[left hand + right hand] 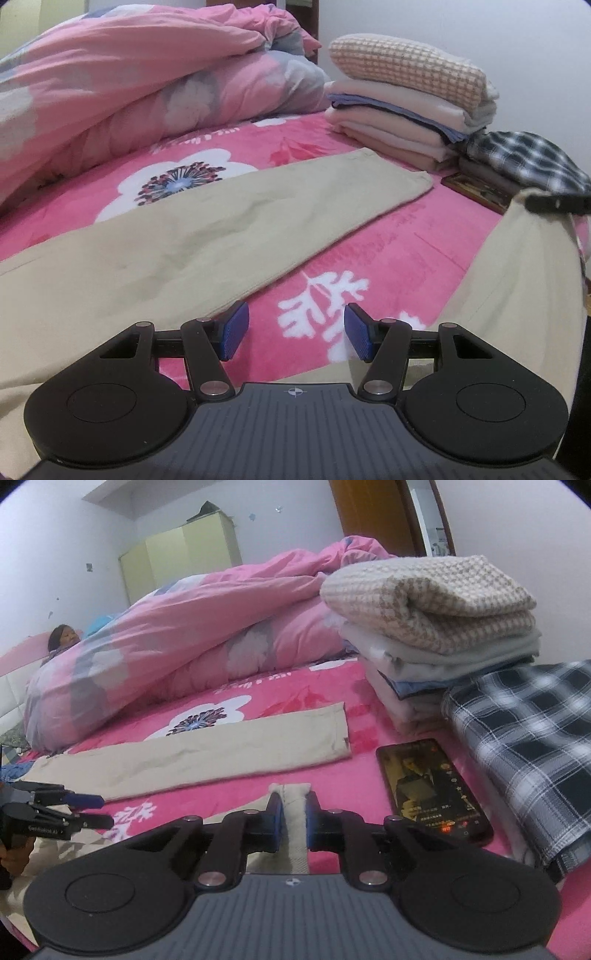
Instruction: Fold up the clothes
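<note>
Beige trousers (192, 755), smooth woven cloth, right claw (293, 819) pinching hem

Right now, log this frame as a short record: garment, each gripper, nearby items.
garment: khaki trousers spread on the pink floral bed sheet
right gripper: clamped on one trouser leg's hem
left gripper: open, nothing between its pads
nearby: smartphone, plaid shirt, stack of folded clothes, pink duvet

The right gripper (293, 814) pinches the hem of the beige trousers (207, 749) on the pink bed (369, 779), phone (432, 790) and folded stack (436, 627) by its right edge.
</note>
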